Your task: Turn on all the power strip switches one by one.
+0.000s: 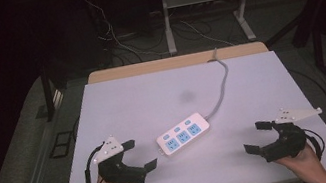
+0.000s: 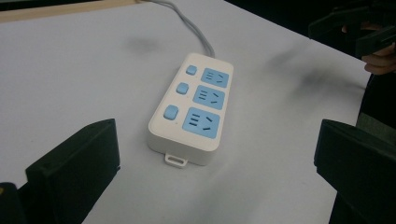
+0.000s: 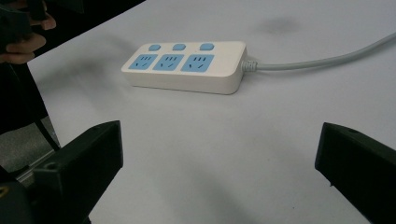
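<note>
A white power strip (image 1: 183, 134) with three blue sockets and three blue buttons lies near the middle front of the white table (image 1: 142, 100). Its grey cable (image 1: 221, 86) runs off over the far edge. My left gripper (image 1: 139, 154) rests at the front left, open and empty, its jaws pointing at the strip (image 2: 192, 108). At the front right my right gripper (image 1: 258, 136) is also open, holding nothing, with the strip (image 3: 186, 65) some way ahead of it. Neither gripper touches the strip.
A wooden board (image 1: 176, 62) edges the table's far side. Behind it on the floor lie loose cables (image 1: 127, 42) and the legs of a desk frame (image 1: 167, 19). A faint dark smudge (image 1: 185, 96) marks the tabletop.
</note>
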{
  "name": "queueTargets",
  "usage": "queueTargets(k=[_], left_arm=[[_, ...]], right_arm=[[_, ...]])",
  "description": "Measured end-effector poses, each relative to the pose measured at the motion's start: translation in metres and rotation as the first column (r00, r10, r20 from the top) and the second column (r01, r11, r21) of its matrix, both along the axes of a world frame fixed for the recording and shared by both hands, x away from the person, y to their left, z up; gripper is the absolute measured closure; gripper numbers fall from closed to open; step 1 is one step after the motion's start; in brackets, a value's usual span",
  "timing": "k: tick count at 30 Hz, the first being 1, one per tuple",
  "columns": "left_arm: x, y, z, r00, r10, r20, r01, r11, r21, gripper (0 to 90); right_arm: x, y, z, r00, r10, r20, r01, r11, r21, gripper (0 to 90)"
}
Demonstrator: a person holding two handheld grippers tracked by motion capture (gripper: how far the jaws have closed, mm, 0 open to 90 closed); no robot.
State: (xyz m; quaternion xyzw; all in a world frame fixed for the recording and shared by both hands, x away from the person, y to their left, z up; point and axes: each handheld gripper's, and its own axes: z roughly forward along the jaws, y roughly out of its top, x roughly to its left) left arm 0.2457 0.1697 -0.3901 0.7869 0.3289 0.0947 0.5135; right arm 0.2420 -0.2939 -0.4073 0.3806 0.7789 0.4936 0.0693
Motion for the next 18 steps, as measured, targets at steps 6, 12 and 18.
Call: queueTargets(k=[6,12,18], left_arm=[[0.005,-0.005,0.005,0.9992,-0.034,-0.023,0.034,0.9988,0.036,0.0],[0.015,-0.011,0.011,0.9971,-0.055,-0.052,0.059,0.9954,0.075,0.0],[0.024,-0.016,0.019,0.995,-0.072,-0.069,0.08,0.9906,0.111,0.0]], right_arm=[[0.0,0.0,0.0,1.0,-0.002,0.002,0.002,1.0,-0.01,0.9],[-0.001,-0.001,0.0,1.0,-0.006,0.005,0.006,1.0,-0.012,0.9],[-0.001,-0.001,0.0,1.0,-0.005,0.007,0.005,1.0,-0.013,0.9]])
